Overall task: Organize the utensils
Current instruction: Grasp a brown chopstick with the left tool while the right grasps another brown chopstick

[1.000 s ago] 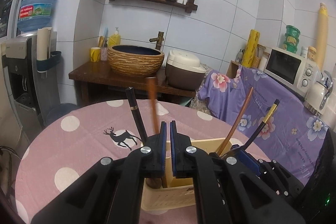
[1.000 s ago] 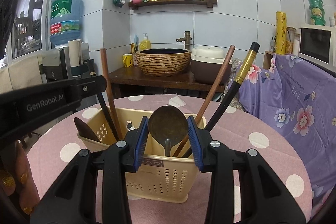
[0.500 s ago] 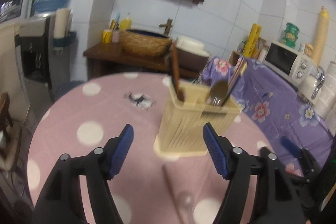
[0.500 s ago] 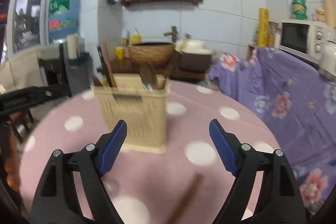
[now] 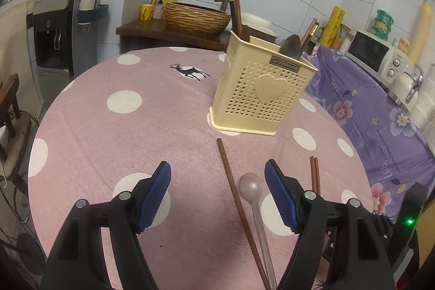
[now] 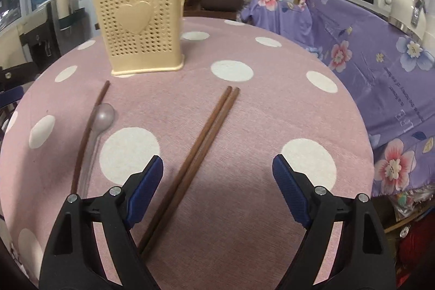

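1. Holder point(image 5: 258, 89) point(image 6: 141, 26): cream, perforated, heart on the front, upright on the table point(image 5: 114, 132) point(image 6: 258, 105). It holds a dark spoon point(image 5: 292, 46), brown sticks at its far left corner point(image 5: 236, 10) and a gold-banded chopstick point(image 5: 310, 31).
2. Single chopstick point(image 5: 236, 197) point(image 6: 87, 132): flat on the cloth in front of the holder, tip near its base.
3. Clear spoon point(image 5: 254, 197) point(image 6: 103, 116): flat, just beside the single chopstick on its right, bowl toward the holder.
4. Chopstick pair point(image 5: 314, 175) point(image 6: 201, 137): flat, side by side and touching, well right of the spoon.
5. Left gripper point(image 5: 217, 195): jaws wide apart, empty, above the cloth; the single chopstick and clear spoon lie between its fingers in view.
6. Right gripper point(image 6: 217, 189): jaws wide apart, empty; the pair runs under its left finger.
7. Surroundings: purple floral cloth point(image 6: 367, 45) to the right, microwave point(image 5: 372, 56), water dispenser point(image 5: 54, 26) to the left.
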The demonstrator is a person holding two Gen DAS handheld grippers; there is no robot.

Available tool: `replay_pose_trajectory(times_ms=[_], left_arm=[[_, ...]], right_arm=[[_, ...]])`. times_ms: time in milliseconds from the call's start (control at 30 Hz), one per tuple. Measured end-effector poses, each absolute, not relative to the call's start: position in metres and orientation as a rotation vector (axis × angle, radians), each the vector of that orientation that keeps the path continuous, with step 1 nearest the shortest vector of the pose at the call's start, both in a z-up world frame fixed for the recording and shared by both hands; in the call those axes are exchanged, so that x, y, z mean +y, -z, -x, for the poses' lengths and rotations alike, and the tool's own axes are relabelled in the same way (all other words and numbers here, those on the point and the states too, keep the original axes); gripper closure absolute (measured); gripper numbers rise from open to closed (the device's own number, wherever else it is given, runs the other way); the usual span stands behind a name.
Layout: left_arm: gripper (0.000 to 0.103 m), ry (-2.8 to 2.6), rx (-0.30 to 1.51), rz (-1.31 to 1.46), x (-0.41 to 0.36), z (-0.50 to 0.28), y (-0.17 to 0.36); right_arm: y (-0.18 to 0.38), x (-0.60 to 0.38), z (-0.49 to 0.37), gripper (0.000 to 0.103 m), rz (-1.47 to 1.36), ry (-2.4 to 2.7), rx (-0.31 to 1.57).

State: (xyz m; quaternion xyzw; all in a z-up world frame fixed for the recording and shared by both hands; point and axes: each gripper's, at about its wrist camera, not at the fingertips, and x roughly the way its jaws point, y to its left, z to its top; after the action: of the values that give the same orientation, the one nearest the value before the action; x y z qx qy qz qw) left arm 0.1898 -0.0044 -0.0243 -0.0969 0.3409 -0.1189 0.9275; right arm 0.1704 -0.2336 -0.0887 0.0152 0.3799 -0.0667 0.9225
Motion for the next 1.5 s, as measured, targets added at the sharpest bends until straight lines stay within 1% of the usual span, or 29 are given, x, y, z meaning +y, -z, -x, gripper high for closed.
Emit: replay_pose_trajectory(times_ms=[200, 300, 467, 567, 600, 633, 667, 733, 1033, 1267, 1300, 1333, 1367, 1433, 1500], left_arm=[[0.032, 0.26, 0.711, 0.208, -0.011, -0.189, 0.028], [0.032, 0.259, 0.722, 0.213, -0.009, -0.188, 0.03], [0.031, 0.245, 0.721, 0.227, -0.003, -0.185, 0.031], [0.031, 0.248, 0.726, 0.236, -0.004, -0.186, 0.031], [0.031, 0.254, 0.726, 0.232, -0.006, -0.185, 0.031], [0.031, 0.256, 0.724, 0.225, -0.008, -0.184, 0.03], [0.031, 0.258, 0.725, 0.216, -0.009, -0.183, 0.03], [0.031, 0.261, 0.727, 0.209, -0.011, -0.183, 0.03], [0.031, 0.241, 0.754, 0.196, -0.011, -0.188, 0.038], [0.034, 0.239, 0.771, 0.186, -0.013, -0.192, 0.041], [0.036, 0.238, 0.779, 0.179, -0.014, -0.194, 0.043], [0.04, 0.241, 0.793, 0.174, -0.014, -0.197, 0.045], [0.043, 0.244, 0.809, 0.174, -0.015, -0.2, 0.047], [0.052, 0.248, 0.839, 0.184, -0.016, -0.207, 0.052], [0.056, 0.257, 0.86, 0.18, -0.02, -0.216, 0.055]], right_arm=[[0.101, -0.226, -0.181, 0.021, 0.007, 0.103, 0.856], [0.098, -0.233, -0.18, 0.021, 0.041, 0.134, 0.869], [0.081, -0.282, -0.168, 0.021, -0.133, 0.159, 0.847], [0.081, -0.294, -0.171, 0.021, -0.141, 0.211, 0.835], [0.083, -0.295, -0.173, 0.022, -0.139, 0.226, 0.835], [0.085, -0.297, -0.175, 0.027, -0.147, 0.231, 0.835], [0.087, -0.297, -0.178, 0.029, -0.158, 0.224, 0.84], [0.092, -0.296, -0.185, 0.037, -0.172, 0.202, 0.859], [0.086, -0.289, -0.205, 0.052, -0.226, 0.14, 0.856], [0.079, -0.279, -0.218, 0.055, -0.181, 0.128, 0.853], [0.081, -0.281, -0.221, 0.059, -0.188, 0.13, 0.865], [0.083, -0.282, -0.224, 0.061, -0.2, 0.125, 0.878], [0.085, -0.283, -0.226, 0.062, -0.208, 0.118, 0.887], [0.088, -0.282, -0.228, 0.063, -0.215, 0.112, 0.899], [0.09, -0.282, -0.23, 0.063, -0.221, 0.105, 0.904]])
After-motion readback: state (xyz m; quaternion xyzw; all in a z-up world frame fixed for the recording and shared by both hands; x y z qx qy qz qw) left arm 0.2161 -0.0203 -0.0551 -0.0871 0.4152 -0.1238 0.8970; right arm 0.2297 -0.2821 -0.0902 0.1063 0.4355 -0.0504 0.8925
